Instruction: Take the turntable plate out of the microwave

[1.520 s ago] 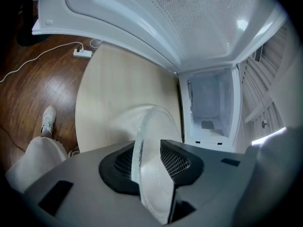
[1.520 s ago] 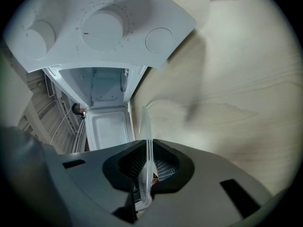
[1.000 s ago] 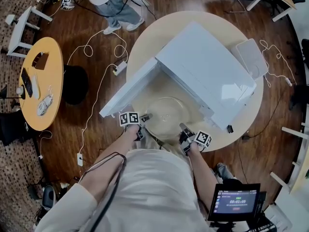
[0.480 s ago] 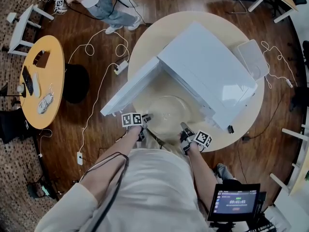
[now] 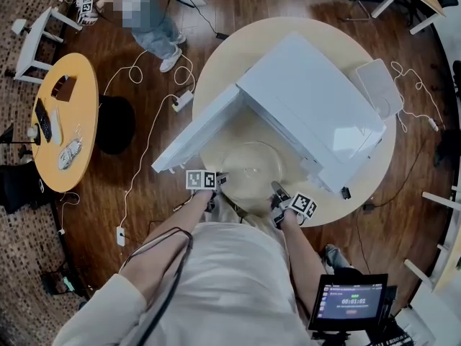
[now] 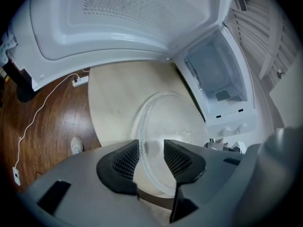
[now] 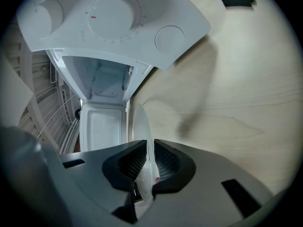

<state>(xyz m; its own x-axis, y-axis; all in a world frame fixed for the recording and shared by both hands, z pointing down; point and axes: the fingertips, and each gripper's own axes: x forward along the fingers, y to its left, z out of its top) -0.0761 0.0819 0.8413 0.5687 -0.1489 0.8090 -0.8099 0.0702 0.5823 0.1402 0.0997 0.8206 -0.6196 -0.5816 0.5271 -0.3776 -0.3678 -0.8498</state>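
The plate (image 5: pixel 248 170) is already clear of the microwave (image 5: pixel 310 107). It sits low in the centre of the head view, over the table (image 5: pixel 216 49) beside the open door (image 5: pixel 194 132); whether it rests on the wood is unclear. Your right gripper (image 7: pixel 150 162) pinches the rim edge-on. Your left gripper (image 6: pixel 151 155) is spread, with the rim between its jaws but unclamped. This looks like the setting-down step: lay the plate flat, keep it level, then release.
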